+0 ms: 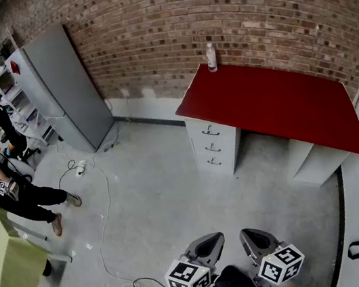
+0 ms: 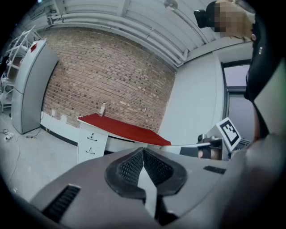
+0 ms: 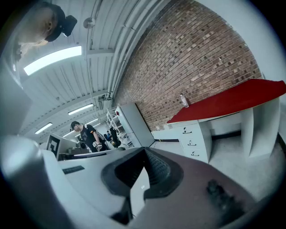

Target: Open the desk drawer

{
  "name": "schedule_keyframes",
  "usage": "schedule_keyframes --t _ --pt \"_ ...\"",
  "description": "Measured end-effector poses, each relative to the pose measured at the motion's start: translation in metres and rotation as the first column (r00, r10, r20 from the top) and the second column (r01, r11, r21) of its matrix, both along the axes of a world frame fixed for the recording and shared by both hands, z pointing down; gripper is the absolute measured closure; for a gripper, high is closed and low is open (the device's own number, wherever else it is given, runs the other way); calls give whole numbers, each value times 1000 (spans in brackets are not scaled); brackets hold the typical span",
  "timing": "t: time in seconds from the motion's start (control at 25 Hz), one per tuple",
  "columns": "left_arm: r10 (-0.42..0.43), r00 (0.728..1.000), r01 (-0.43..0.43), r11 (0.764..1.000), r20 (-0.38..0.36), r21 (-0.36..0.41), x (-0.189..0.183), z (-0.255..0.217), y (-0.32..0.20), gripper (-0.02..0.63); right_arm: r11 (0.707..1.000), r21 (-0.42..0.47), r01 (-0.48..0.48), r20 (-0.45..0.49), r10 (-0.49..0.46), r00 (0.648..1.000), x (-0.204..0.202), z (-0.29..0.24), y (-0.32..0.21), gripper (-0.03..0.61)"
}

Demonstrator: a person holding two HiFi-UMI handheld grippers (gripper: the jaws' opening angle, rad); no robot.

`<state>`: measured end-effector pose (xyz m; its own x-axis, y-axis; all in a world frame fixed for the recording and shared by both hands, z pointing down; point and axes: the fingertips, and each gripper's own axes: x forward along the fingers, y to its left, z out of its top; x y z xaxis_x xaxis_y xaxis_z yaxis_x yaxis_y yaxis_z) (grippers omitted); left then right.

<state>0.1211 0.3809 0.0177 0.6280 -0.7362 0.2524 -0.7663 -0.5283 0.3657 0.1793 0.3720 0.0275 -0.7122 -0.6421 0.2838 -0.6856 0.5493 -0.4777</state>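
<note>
The 3 white desk drawers [image 1: 213, 146] under the red worktop [image 1: 276, 105] are seen shut, well apart from the left gripper [image 1: 207, 243] and right gripper [image 1: 253, 237], whose fingers are closed on nothing, so a thin dark handle [image 1: 211, 130] could be knocked or slipped off unless they are opened first.

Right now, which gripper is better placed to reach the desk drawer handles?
Left, by a little. The left gripper and right gripper are both far from the desk, jaws shut, empty. The drawer fronts face the head view's left, so the left likely has the straighter approach.
</note>
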Motion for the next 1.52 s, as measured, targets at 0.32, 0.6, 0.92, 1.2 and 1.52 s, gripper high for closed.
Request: schedule_keyframes --t 0.32,0.6,0.92,1.2,1.52 --pt "-10 1000 10 1000 13 9 -37 3 -33 607 997 80 -1 5 1 1000 -37 -22 -23 568" --pt "46 999 -46 999 -4 1 -43 1 -21 607 996 70 -58 -13 59 998 -43 -21 -12 567" --pt "117 993 -117 993 3 2 -71 -10 -13 607 990 23 -141 15 141 990 -68 -21 -9 566" --pt "182 983 -182 983 5 16 -103 -18 -18 607 984 38 -177 23 176 984 -104 -24 -17 566" --pt "160 987 -160 987 -17 -2 -137 -6 -35 607 985 19 -169 11 169 986 -134 -14 -36 566"
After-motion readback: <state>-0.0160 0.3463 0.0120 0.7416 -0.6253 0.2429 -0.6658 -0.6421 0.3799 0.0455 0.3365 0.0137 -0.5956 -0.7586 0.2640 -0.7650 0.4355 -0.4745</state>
